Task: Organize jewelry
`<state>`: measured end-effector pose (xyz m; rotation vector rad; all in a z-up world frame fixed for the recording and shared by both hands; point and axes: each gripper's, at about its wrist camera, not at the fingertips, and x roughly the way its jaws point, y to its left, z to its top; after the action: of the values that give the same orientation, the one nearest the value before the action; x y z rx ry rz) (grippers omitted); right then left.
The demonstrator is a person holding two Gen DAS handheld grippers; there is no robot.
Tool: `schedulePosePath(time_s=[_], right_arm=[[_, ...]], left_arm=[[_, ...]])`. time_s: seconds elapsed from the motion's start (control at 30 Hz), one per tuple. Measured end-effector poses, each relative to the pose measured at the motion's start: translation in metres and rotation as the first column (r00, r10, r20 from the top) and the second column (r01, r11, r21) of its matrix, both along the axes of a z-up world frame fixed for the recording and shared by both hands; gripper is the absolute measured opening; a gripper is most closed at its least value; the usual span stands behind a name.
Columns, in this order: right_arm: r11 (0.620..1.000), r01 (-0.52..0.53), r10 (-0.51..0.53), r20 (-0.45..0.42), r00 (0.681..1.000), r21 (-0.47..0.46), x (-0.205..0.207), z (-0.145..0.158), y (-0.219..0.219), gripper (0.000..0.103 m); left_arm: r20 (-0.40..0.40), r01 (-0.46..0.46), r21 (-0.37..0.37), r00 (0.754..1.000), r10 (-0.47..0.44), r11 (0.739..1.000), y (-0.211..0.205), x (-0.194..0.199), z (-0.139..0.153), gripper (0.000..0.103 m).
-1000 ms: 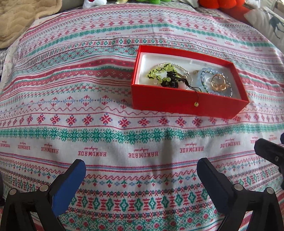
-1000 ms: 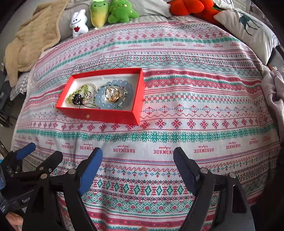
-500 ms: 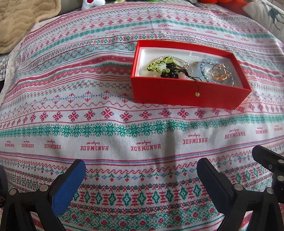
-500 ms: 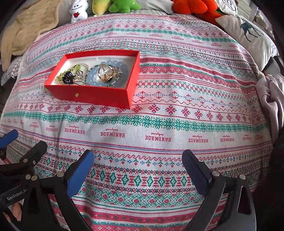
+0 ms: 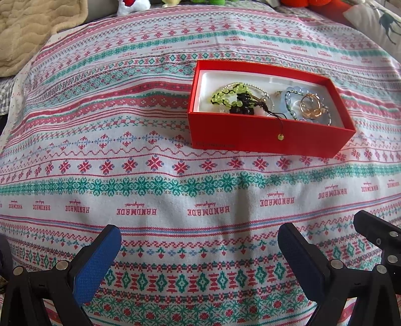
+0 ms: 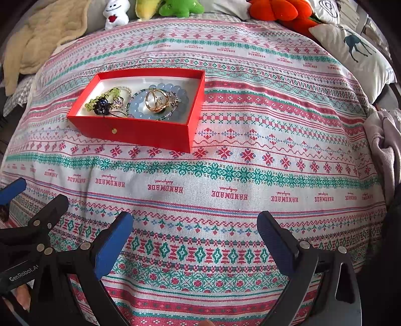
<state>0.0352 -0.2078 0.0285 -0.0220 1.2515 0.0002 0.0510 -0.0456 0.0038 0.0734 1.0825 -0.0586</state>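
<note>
A red open box [image 5: 265, 136] [image 6: 140, 133] sits on the patterned bedspread [image 5: 125, 155] [image 6: 250, 140]. Inside lie a green bead bracelet [image 5: 225, 96] [image 6: 100, 99], a black beaded piece [image 5: 241, 105] [image 6: 101, 106], a pale blue bead bracelet [image 5: 290, 100] [image 6: 173, 90] and gold rings [image 5: 310, 107] [image 6: 156, 100]. A black cord with a small gold bead [image 5: 280, 136] [image 6: 114, 131] hangs over the box's front wall. My left gripper [image 5: 199, 248] is open over bare cloth, well short of the box. My right gripper [image 6: 195, 235] is open too, nothing between its pads, the box far up-left.
Plush toys [image 6: 150, 8] and an orange plush [image 6: 278, 11] line the far edge. A beige blanket [image 5: 32, 27] [image 6: 37, 37] lies far left, a deer-print pillow [image 6: 356, 52] far right, grey clothing [image 6: 386, 140] at the right edge. The left gripper's frame [image 6: 32, 225] shows beside the right one.
The right gripper's jaws stand wider than a second ago, and its view has shifted so the box sits a little nearer. The left gripper has barely shifted.
</note>
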Motion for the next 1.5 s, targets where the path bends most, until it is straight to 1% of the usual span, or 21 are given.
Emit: schedulePosePath(time_s=[1.5], right_arm=[[1.000, -0.003, 0.003, -0.009, 1.000, 0.005, 0.0001, -0.0023, 0.0021, 0.101]], left_arm=[[0.003, 0.002, 0.008, 1.000, -0.002, 1.000, 0.0065, 0.0017, 0.0003, 0.102]])
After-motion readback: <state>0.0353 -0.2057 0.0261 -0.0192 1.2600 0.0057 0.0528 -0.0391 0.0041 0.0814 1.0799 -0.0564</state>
